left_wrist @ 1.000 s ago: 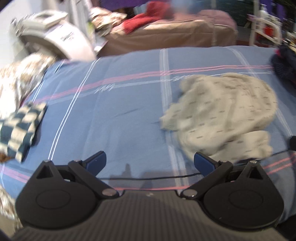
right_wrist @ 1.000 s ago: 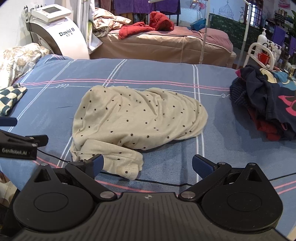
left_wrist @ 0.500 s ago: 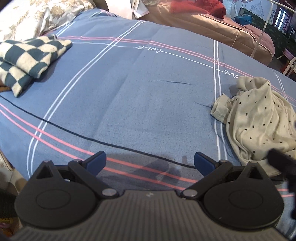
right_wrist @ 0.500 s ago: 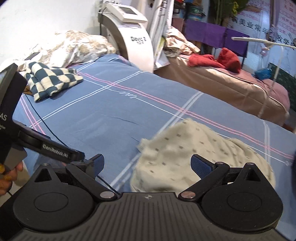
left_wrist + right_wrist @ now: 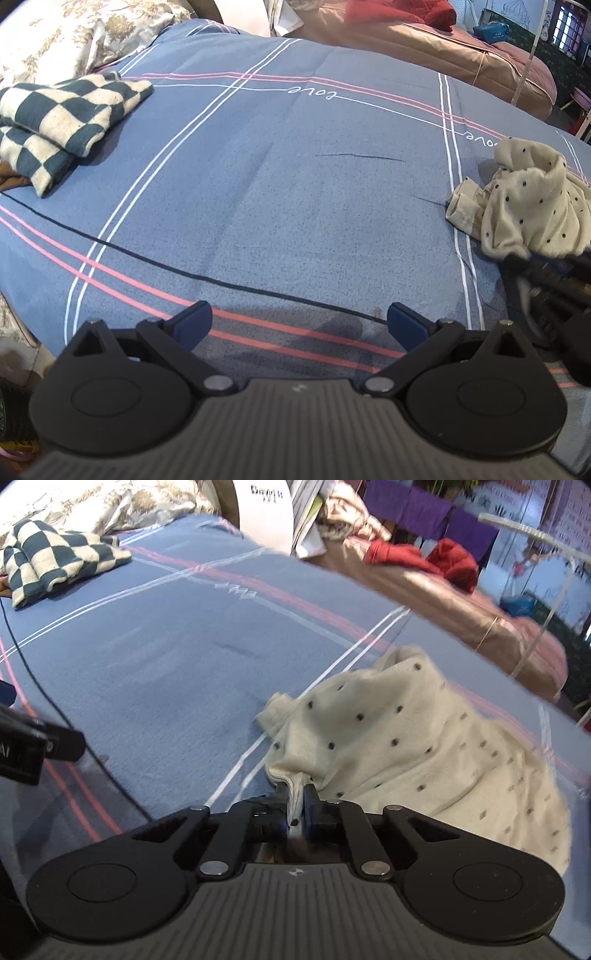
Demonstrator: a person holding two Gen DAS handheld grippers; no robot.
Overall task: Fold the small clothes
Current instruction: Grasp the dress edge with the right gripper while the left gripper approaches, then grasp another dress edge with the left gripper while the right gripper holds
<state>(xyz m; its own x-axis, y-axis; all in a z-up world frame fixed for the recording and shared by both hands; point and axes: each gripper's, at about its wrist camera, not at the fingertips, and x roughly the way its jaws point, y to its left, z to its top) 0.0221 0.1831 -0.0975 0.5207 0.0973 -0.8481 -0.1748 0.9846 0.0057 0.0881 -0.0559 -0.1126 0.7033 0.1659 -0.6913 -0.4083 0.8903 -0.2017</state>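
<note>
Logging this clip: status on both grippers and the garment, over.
Right gripper shut on dotted cream garment, pinching its near edge. Left gripper open, empty, over blue bedsheet. Folded checkered cloth far left, clear of the work.

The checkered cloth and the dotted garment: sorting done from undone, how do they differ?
The checkered cloth lies folded in neat layers; the dotted garment is crumpled. The checkered cloth lies untouched; the right gripper pinches the dotted garment's edge. Both rest on the blue bedspread.
</note>
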